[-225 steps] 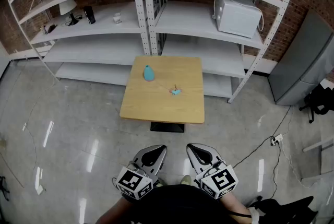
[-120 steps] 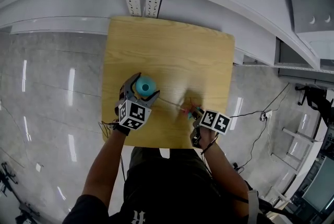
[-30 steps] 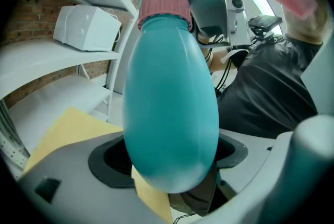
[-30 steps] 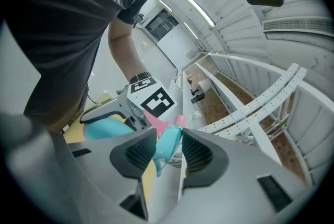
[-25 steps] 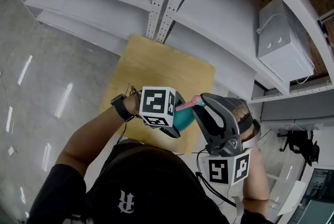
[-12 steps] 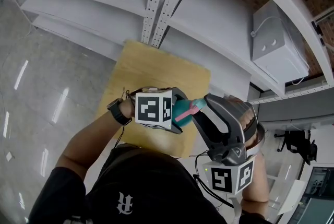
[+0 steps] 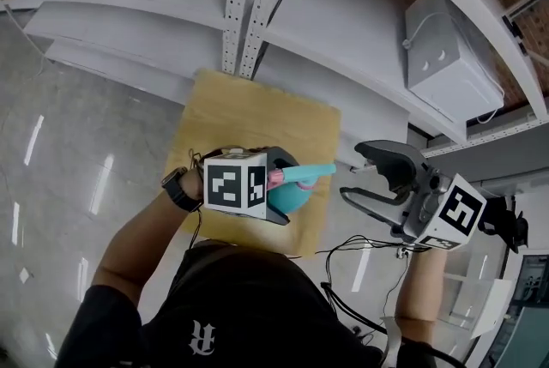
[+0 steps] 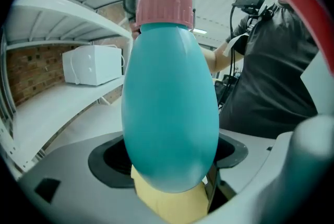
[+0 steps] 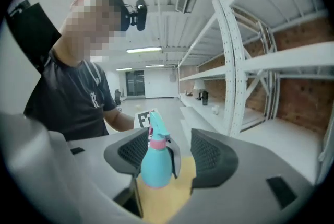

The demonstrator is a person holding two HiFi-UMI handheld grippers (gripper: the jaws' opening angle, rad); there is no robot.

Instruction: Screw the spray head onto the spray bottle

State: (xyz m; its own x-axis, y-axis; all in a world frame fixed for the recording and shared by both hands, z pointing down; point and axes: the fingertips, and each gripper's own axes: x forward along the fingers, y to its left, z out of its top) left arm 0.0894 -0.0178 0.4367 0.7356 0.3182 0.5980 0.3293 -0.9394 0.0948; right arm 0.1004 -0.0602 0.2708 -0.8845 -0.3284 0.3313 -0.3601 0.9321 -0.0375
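White shelving (image 7: 343, 23) all around, wooden table (image 7: 249, 113) below me.

Head view: my left gripper (image 7: 283, 186) is pinching the teal bottle (image 7: 292, 200) in the air above the table's near side. The spray head (image 7: 307, 172) is sitting on top. My right gripper (image 7: 353, 172) is hanging well apart, jaws having just been opening, now spread with nothing in them.

Left gripper view: jaws are clamping the bottle's round belly. The pink collar (image 8: 164, 8) is looking seated; can't tell if it's tight.

Right gripper view: the bottle is showing beyond my open jaws, not between them.

Risks I'm watching:
- The smooth belly spinning or slipping under my next twist.
- A crooked collar leaking.
- A dropped bottle rolling off the table.
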